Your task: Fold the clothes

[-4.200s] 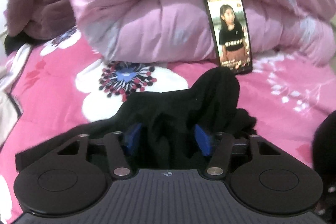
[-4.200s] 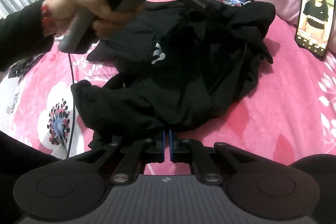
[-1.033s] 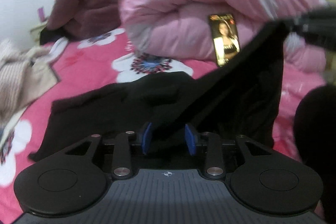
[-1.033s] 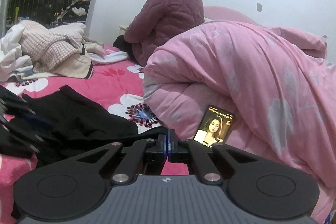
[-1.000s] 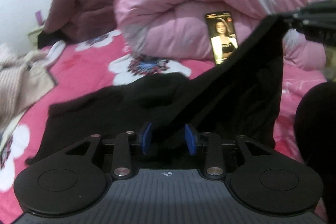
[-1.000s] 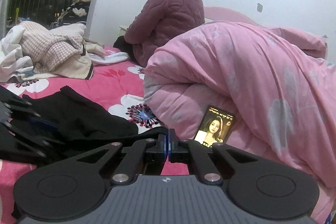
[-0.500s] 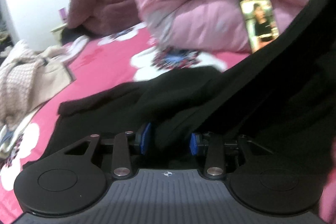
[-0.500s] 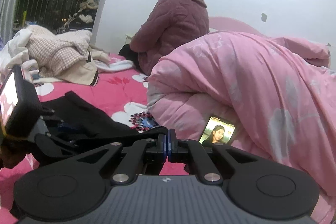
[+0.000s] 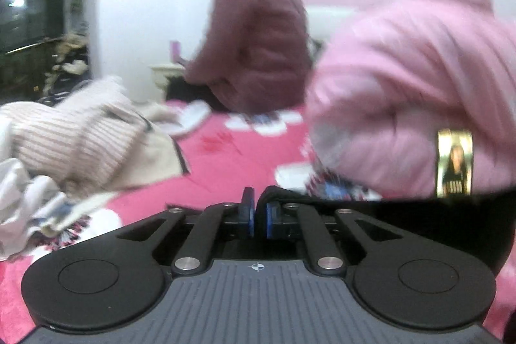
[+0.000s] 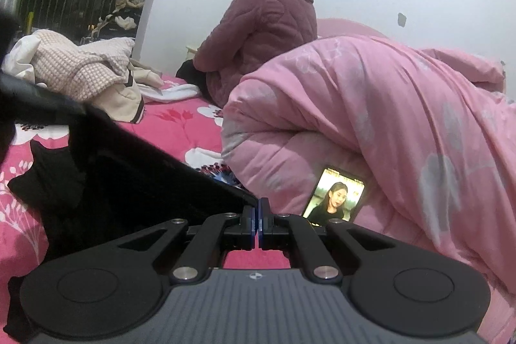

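Both hand-held grippers [image 9: 257, 208] [image 10: 258, 216] pinch black garment [image 10: 135, 182] taut.

Left wrist view motion-blurred throughout. Black fabric garment [image 9: 419, 215] runs off the right edge there; in the right wrist view its lower part [image 10: 106, 182] is hidden behind the claw body. Glowing upright phone's [image 10: 335, 197] bottom edge likewise concealed.

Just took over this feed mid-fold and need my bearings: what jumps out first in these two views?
The big rolled pink quilt fills the right side of the bed, with a lit phone propped against its base. Close in, the black garment is stretched taut from the shut right gripper up to the left, where the left gripper pinches its other edge. Behind, a person in a mauve quilted jacket sits facing away.
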